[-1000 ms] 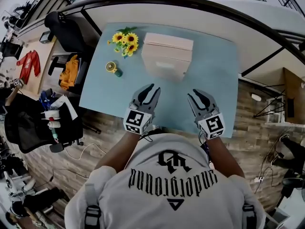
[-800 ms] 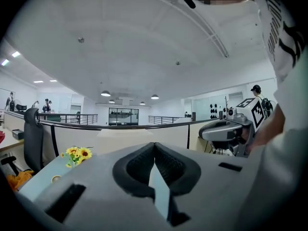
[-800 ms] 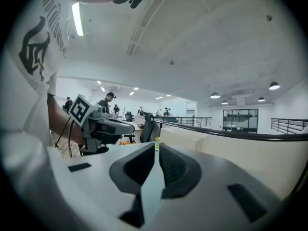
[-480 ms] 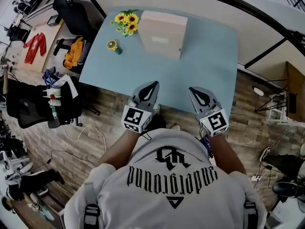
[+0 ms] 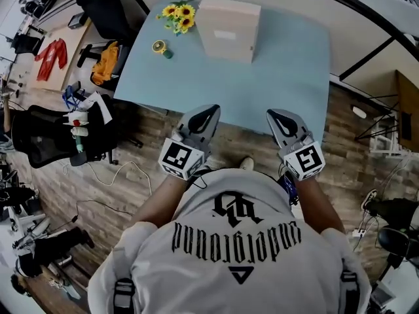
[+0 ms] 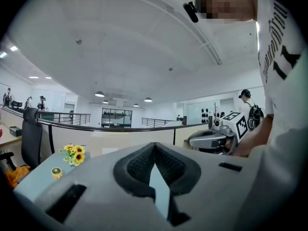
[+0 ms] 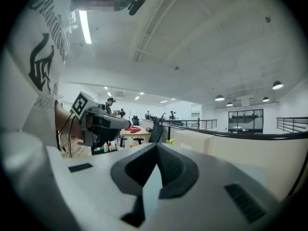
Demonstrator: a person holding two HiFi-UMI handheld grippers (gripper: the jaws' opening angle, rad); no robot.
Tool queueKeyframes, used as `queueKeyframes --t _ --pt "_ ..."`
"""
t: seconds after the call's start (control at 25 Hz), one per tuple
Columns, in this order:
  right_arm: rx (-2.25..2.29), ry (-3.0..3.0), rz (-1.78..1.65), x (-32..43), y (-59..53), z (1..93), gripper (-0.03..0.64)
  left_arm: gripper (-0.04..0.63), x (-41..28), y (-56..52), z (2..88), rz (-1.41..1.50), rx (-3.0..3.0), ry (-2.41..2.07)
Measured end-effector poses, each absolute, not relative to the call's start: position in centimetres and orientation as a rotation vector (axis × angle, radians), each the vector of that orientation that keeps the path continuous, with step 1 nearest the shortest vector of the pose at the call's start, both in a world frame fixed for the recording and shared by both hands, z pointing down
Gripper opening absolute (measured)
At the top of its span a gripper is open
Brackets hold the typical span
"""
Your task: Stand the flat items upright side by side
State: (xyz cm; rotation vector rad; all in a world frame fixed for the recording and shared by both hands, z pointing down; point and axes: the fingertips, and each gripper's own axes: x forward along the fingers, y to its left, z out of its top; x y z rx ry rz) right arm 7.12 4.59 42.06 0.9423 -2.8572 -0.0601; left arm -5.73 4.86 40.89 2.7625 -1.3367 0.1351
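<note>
So, left gripper (image 5: 209, 112): jaws pressed together, nothing between them.
Right gripper (image 5: 276, 116): jaws pressed together too, and empty.
Where the grippers are: side by side at the near edge of the table (image 5: 288, 77), with wood floor (image 5: 147, 146) below them. Both point away from the person, toward the far side.
Flat items: none can be seen plainly. Whether they are inside the box cannot be told.
Box (image 5: 227, 19): pale, on the far part of the table, well apart from both grippers. Its long side runs left to right.
Flowers (image 5: 178, 15): yellow, just left of the box.
Cup (image 5: 159, 46): small, left of the box and a bit nearer than the flowers.
Which way to go: the box lies far ahead, between the two grippers' lines but closer to the left one, so the left gripper looks nearer.
Next move, a guess: both grippers need a long reach to the far side, and the jaws must spread before they can take anything.
</note>
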Motion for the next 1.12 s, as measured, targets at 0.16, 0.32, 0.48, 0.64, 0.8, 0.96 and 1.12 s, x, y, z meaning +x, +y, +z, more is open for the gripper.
queueKeyframes --t 0.16,0.32,0.48,0.64,0.8,0.96,1.12 --pt "0.99 -2.846 -0.075 5.9 6.9 41.0 0.005 0.0 -7.1 7.1 39.9 0.133 2.812 -1.273" --pt "1.023 -2.834 -0.103 3.6 9.7 40.1 0.005 0.002 -10.0 9.8 39.5 0.14 2.838 -1.246" --pt "1.052 -2.816 -0.12 0.5 12.5 39.9 0.005 0.002 -13.6 12.4 39.0 0.128 2.846 -1.23" --pt "1.082 -2.803 -0.124 -2.6 15.3 39.7 0.005 0.002 -17.3 14.7 38.8 0.123 2.85 -1.228" --pt "1.114 -2.797 -0.139 -5.6 18.3 39.4 0.005 0.002 -20.9 17.1 38.7 0.098 2.85 -1.227" --pt "1.147 -2.77 -0.12 -8.1 20.8 39.4 0.005 0.002 -23.6 18.9 38.8 0.075 2.865 -1.205" --pt "1.18 -2.771 -0.175 -9.6 22.6 39.2 0.005 0.002 -25.3 20.0 38.3 0.049 2.882 -1.198"
